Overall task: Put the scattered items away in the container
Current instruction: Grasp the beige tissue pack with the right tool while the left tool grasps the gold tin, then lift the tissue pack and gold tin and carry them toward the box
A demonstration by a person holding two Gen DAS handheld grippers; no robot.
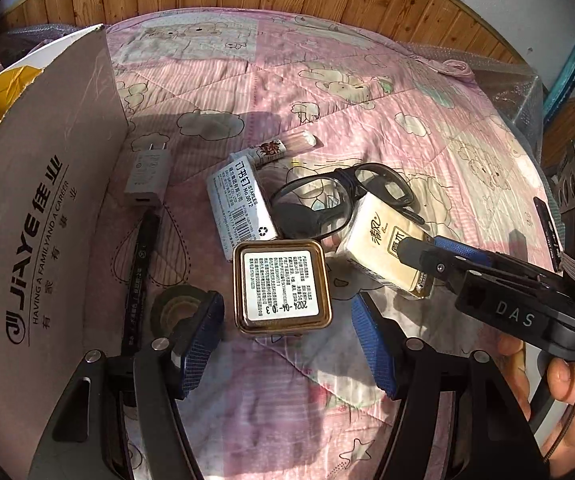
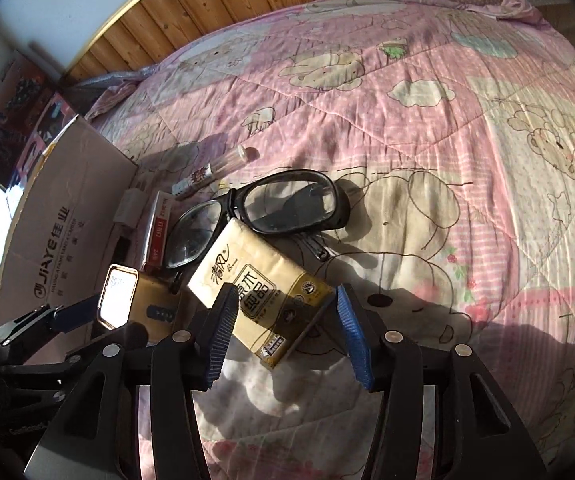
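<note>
With both grippers spread wide, the right gripper straddling the tissue pack beside the goggles risks snagging them.

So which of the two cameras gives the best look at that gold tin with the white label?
The left wrist view: the gold tin faces it squarely, label readable, between the open left gripper fingers. The right wrist view shows the tin only obliquely, its label glared white.

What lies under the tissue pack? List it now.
The tissue pack lies partly on the black goggles, covering part of one lens; its near end rests on the pink quilt. Anything else beneath it is hidden.
</note>
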